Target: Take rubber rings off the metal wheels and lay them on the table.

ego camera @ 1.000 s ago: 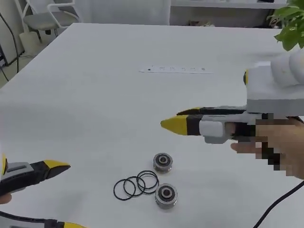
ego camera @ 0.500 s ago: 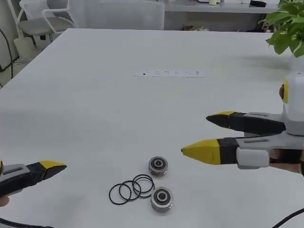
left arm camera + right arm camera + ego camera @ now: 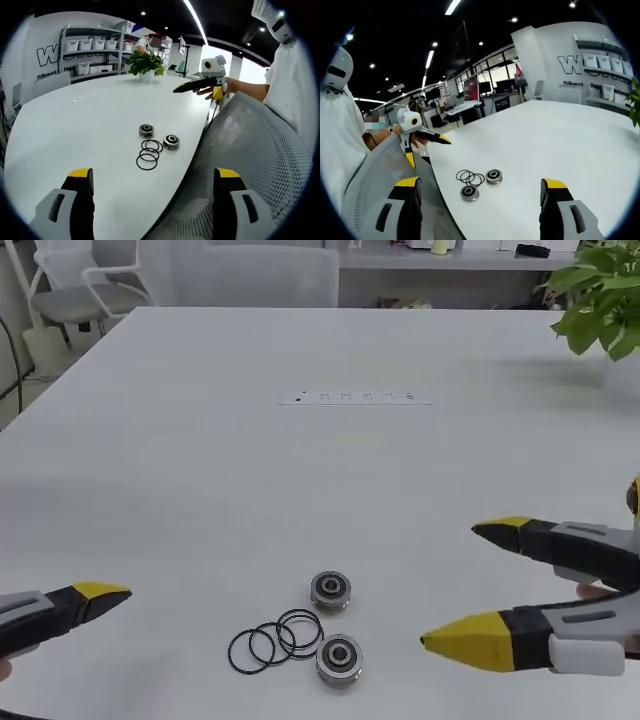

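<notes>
Rubber rings [image 3: 272, 642], thin, black and circular, lie flat in an overlapping cluster on the white tabletop [image 3: 300, 480], at about 6 o'clock in the head view and near the table's front edge. Two small silver metal wheels with dark centres rest beside them: the first wheel [image 3: 331, 589] lies at 1 o'clock from the cluster, and the second wheel [image 3: 339, 658] at 4 o'clock, just beside the nearest ring. Whether any ring sits on either wheel cannot be told. The right gripper [image 3: 452, 586], grey and black with yellow-tipped jaws, is held above the table at 3 o'clock from the wheels. Its jaws are spread wide and grip nothing. The left gripper [image 3: 153, 172], of the same build, sits at 9 o'clock from the rings and well apart from them. In the left gripper view its jaws are likewise spread wide and carry nothing. In that view the rings and both wheels lie ahead between the jaws, with the right gripper beyond them at 1 o'clock. A thin white strip with dark marks [image 3: 355, 396] lies on the table at 12 o'clock from the wheels. A leafy green plant [image 3: 600, 300] stands at 2 o'clock, at the far right of the table.
</notes>
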The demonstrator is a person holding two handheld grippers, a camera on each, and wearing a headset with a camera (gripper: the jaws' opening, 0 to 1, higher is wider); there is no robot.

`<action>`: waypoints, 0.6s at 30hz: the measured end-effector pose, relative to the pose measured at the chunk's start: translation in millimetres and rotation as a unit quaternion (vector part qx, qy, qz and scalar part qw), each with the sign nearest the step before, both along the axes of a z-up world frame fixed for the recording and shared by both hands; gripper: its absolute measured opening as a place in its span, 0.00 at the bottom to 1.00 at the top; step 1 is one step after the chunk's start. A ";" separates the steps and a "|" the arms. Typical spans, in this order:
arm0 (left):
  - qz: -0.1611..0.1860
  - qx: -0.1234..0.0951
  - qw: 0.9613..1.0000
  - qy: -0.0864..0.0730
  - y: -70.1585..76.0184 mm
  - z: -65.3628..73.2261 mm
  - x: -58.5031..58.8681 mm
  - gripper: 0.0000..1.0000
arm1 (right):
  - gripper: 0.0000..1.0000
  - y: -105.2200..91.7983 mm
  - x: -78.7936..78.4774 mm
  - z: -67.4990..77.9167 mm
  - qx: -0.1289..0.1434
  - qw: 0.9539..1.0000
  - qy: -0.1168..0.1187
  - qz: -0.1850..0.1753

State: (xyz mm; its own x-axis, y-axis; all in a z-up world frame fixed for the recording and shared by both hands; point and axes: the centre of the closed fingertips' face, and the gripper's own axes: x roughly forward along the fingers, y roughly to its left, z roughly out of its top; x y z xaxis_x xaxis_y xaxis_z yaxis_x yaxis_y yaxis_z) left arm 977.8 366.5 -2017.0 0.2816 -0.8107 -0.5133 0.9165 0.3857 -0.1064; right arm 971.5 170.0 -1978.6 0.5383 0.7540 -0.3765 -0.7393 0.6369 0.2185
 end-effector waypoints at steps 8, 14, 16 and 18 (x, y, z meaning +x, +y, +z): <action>0.004 0.002 1.000 0.002 3.4 -1.5 0.1 0.99 | 0.99 -11.3 -13.2 -30.3 -0.032 0.999 0.033 -0.008; 0.006 0.008 1.000 0.004 5.7 -3.7 0.9 0.99 | 0.99 -16.6 -19.9 -45.6 -0.042 0.997 0.055 -0.014; 0.007 0.009 1.000 0.003 6.8 -4.2 1.5 0.99 | 0.99 -19.0 -22.7 -52.6 -0.051 0.996 0.065 -0.015; 0.009 0.009 1.000 0.003 7.4 -4.4 1.6 0.99 | 0.99 -20.8 -25.6 -58.5 -0.056 0.996 0.073 -0.015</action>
